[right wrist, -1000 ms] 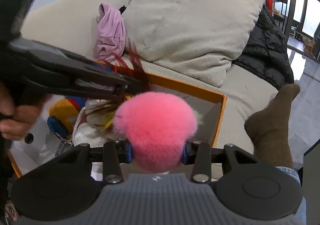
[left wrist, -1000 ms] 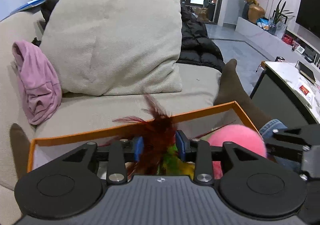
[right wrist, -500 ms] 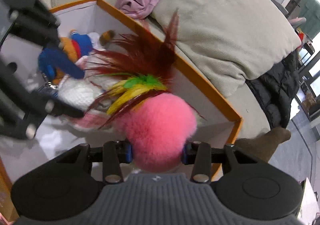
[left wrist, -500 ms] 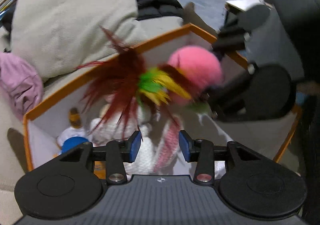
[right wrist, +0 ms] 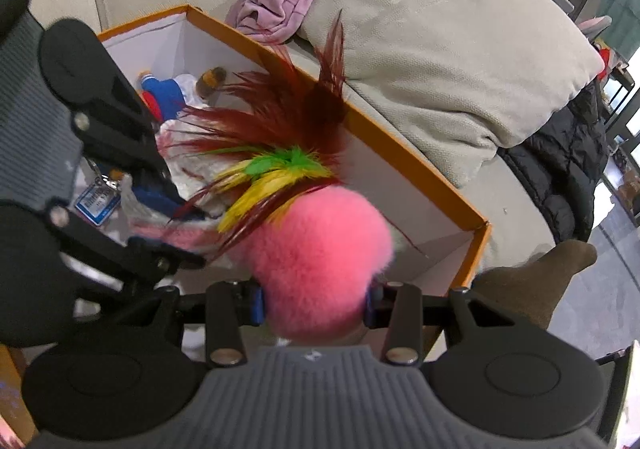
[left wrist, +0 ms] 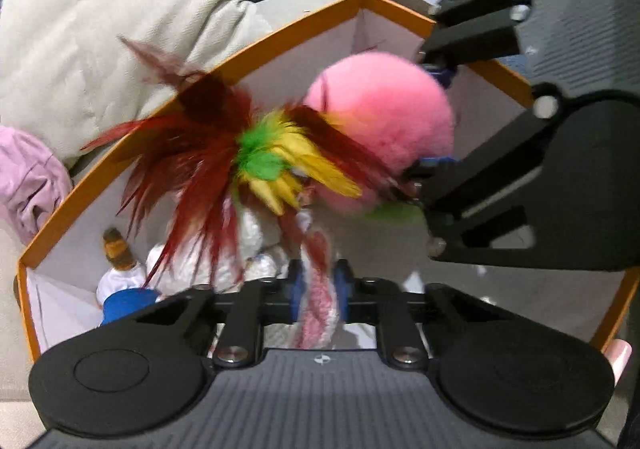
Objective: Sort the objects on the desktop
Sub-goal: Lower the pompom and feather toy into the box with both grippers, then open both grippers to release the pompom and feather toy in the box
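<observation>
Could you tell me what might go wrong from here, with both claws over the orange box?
1. The left claw is closing on a pink fuzzy strand while the right claw grips the pink pompom; if they are joined, pulling apart may tear the toy.
2. The feathers could get bent.
3. The claws sit close over the orange box and may collide.

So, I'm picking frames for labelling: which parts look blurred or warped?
Left wrist view: the red feathers and the pink strip between the fingers are smeared; the orange box rim bows from the fisheye. Right wrist view: pink pom-pom fairly sharp, edges curved.
</observation>
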`<state>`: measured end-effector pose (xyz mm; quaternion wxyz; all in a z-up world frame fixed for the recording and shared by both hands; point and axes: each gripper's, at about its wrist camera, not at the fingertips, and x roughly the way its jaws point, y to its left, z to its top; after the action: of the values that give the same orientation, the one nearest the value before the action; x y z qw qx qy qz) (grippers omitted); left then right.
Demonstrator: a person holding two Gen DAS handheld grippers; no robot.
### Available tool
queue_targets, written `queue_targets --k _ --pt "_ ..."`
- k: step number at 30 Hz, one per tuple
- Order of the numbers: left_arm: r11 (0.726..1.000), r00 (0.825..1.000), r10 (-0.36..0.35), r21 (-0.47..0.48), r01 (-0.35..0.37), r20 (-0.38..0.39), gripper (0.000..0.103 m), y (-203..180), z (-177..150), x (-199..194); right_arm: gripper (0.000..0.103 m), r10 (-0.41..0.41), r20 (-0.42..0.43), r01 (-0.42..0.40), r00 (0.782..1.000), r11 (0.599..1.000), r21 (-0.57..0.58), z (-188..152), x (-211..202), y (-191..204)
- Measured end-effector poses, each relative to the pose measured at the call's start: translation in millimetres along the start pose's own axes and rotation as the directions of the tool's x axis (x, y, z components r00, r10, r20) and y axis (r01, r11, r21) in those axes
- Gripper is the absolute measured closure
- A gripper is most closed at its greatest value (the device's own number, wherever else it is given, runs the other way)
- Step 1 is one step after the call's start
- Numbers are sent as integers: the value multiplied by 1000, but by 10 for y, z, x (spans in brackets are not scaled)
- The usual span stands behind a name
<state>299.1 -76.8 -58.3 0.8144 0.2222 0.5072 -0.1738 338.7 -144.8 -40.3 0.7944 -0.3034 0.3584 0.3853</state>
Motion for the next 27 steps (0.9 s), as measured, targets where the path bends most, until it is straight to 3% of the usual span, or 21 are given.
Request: queue_targets --k 5,11,13,16,20,27 --pt "993 999 38 -115 -34 32 95 282 -91 -185 58 9 -34 -11 999 999 -51 11 -3 84" --pt "969 994 71 -243 -50 79 96 643 -189 -422 59 73 -91 -85 993 986 -143 86 8 260" --pt "961 995 47 -277 -20 91 96 744 -191 -448 60 74 -122 -94 990 982 -166 126 90 333" --pt "957 994 44 -291 -13 100 96 789 -202 -455 62 100 -162 -123 982 983 -135 227 253 338" --pt "948 993 34 -318 3 111 96 841 -172 -504 62 152 -114 -162 982 984 -81 360 356 321" --pt "939 991 21 -342 25 130 96 858 -257 -522 41 163 -88 -167 983 985 -37 315 255 254"
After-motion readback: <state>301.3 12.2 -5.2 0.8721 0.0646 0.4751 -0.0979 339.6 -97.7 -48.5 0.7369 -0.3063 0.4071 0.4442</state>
